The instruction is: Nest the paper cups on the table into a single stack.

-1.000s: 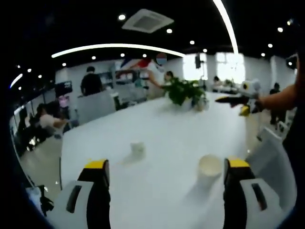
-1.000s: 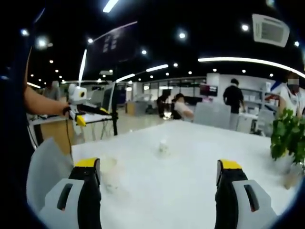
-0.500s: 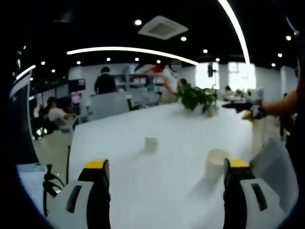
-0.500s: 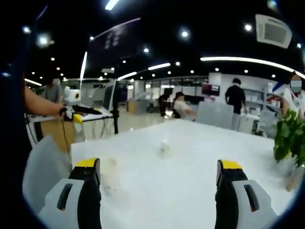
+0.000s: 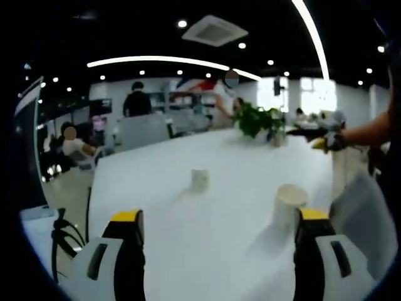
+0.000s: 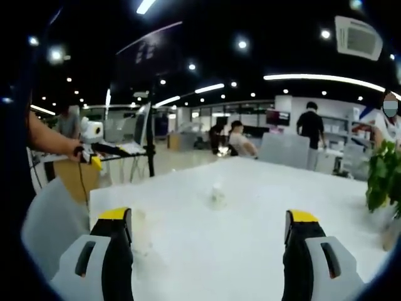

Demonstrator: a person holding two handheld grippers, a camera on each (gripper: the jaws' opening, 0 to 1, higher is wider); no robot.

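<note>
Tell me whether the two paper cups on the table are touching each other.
Apart. In the left gripper view, bare white table separates the far paper cup from the near paper cup.

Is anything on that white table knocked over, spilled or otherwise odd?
Nothing stands out. The near paper cup and the far paper cup both stand upright and apart on the white table, with no spill visible.

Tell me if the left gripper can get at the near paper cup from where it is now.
Probably yes. The left gripper is open, and the near paper cup stands upright just beyond its right jaw with bare table between; a small shift sideways should line it up.
</note>
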